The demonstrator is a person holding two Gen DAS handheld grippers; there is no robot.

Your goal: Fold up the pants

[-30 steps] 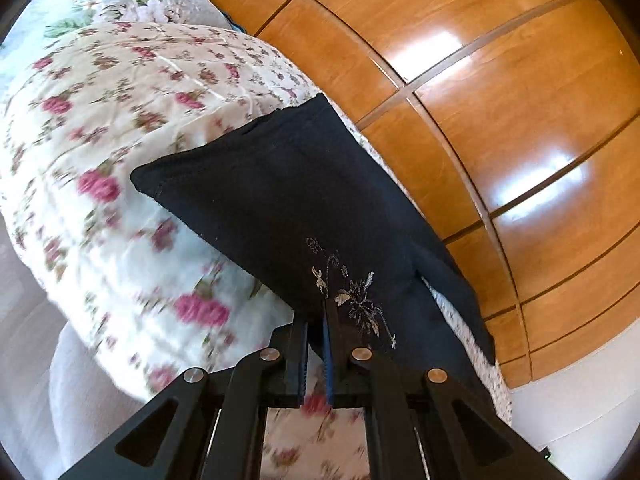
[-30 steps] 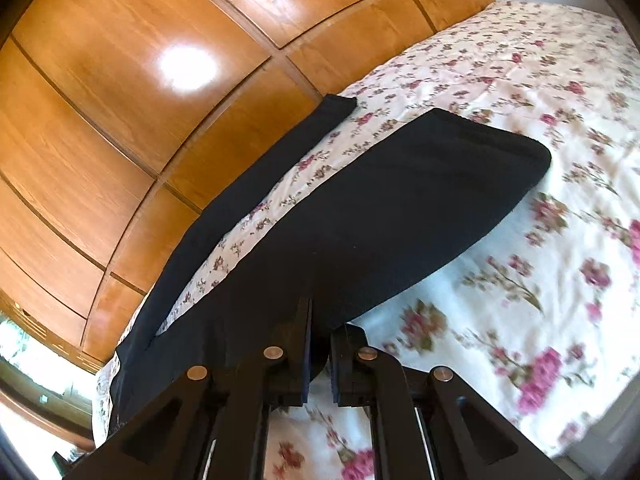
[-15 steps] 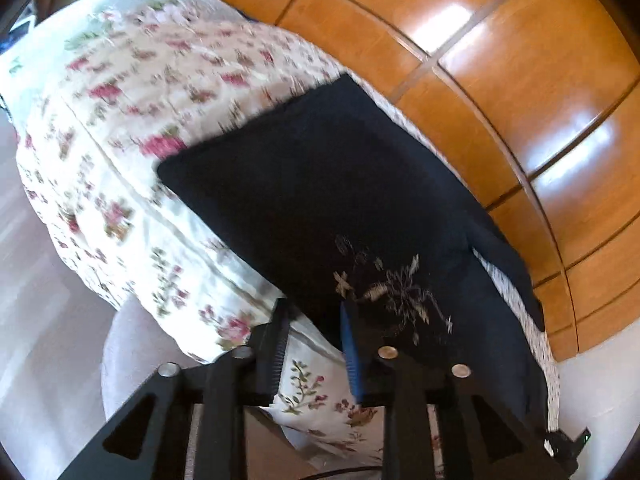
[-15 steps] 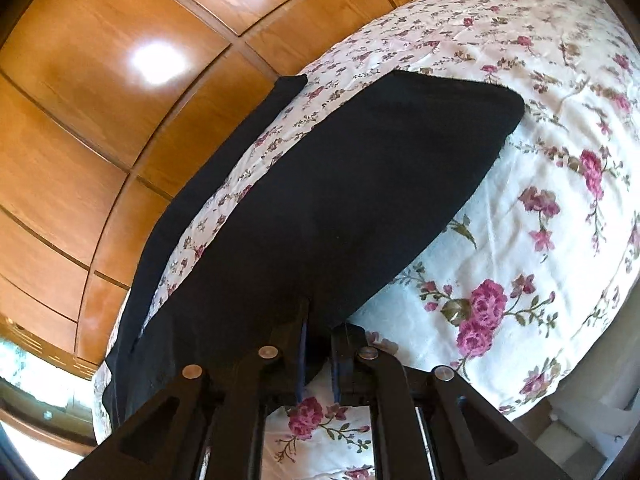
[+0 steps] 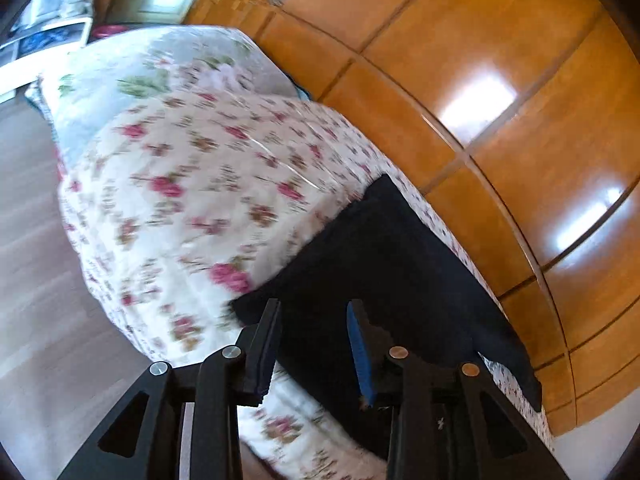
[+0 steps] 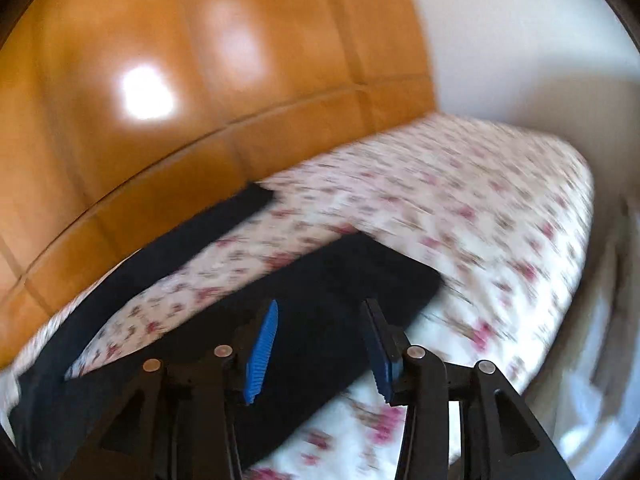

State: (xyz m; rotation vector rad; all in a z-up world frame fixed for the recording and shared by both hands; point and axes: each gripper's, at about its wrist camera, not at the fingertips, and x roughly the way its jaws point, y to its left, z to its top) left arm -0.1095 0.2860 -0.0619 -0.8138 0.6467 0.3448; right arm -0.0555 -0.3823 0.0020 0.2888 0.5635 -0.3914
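Dark navy pants [image 5: 384, 264] lie spread on a floral bedspread [image 5: 180, 184], along the side by the wooden wall. My left gripper [image 5: 314, 308] hovers above the near edge of the cloth; its jaws are opening and nothing is pinched between the pads. In the right wrist view the pants [image 6: 328, 292] show a broad folded part close by and a narrow leg [image 6: 200, 232] running beside the wall. My right gripper [image 6: 322, 308] is lifted over the broad part, jaws opening, blue pads free of the fabric.
Glossy wooden panels [image 5: 500, 100] rise right behind the bed. A pale floral pillow [image 5: 160, 68] lies at the far end in the left wrist view. Wood-look floor [image 5: 36, 280] runs to the left of the bed. A white wall [image 6: 520, 48] stands beyond the bed's other end.
Both grippers were shut on the edge of the pants; both have let go and spread their jaws. Both views swung and lifted away from the cloth, which stays on the bed.
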